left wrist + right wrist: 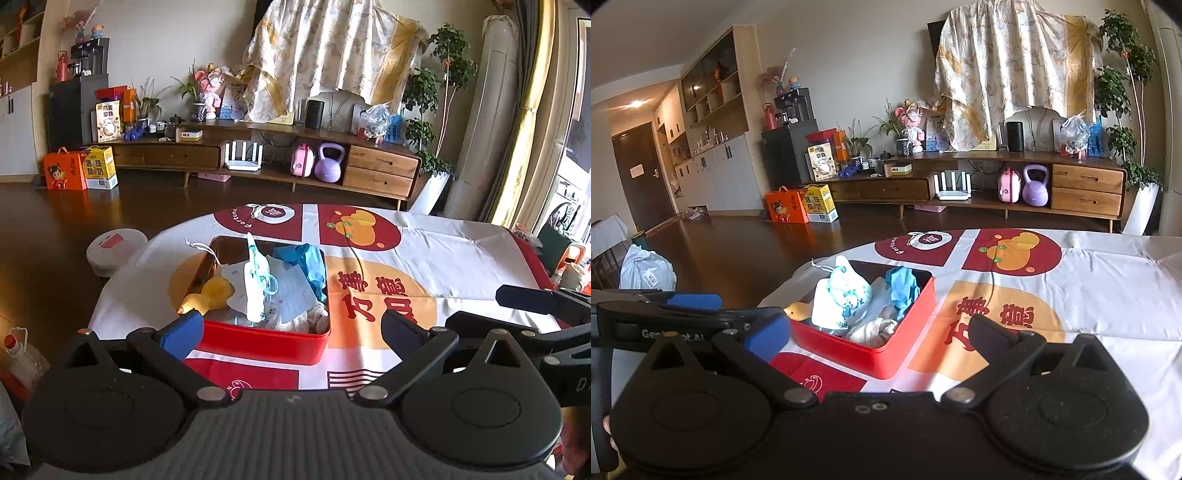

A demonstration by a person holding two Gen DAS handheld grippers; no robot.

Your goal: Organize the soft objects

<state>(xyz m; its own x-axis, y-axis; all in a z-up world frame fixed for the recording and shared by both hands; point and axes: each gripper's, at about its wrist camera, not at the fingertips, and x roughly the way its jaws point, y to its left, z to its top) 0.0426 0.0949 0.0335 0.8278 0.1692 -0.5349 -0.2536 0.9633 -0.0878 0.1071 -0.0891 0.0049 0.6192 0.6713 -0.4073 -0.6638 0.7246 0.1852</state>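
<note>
A red tin box (266,341) (871,356) sits on the table's printed cloth (424,251) (1108,280). It holds several soft things: a yellow plush toy (210,293) (798,311), a white printed pouch (256,284) (840,295), blue cloth (306,262) (901,286) and a beige plush (306,317) (873,328). My left gripper (291,326) is open and empty just in front of the box. My right gripper (882,332) is open and empty, near the box's front right side. The right gripper also shows at the left wrist view's right edge (539,299).
A white robot vacuum (114,249) lies on the dark floor left of the table. A long wooden TV cabinet (258,155) (960,184) stands along the far wall, with gift boxes (79,170) (801,205) beside it. A white bag (646,271) lies on the floor.
</note>
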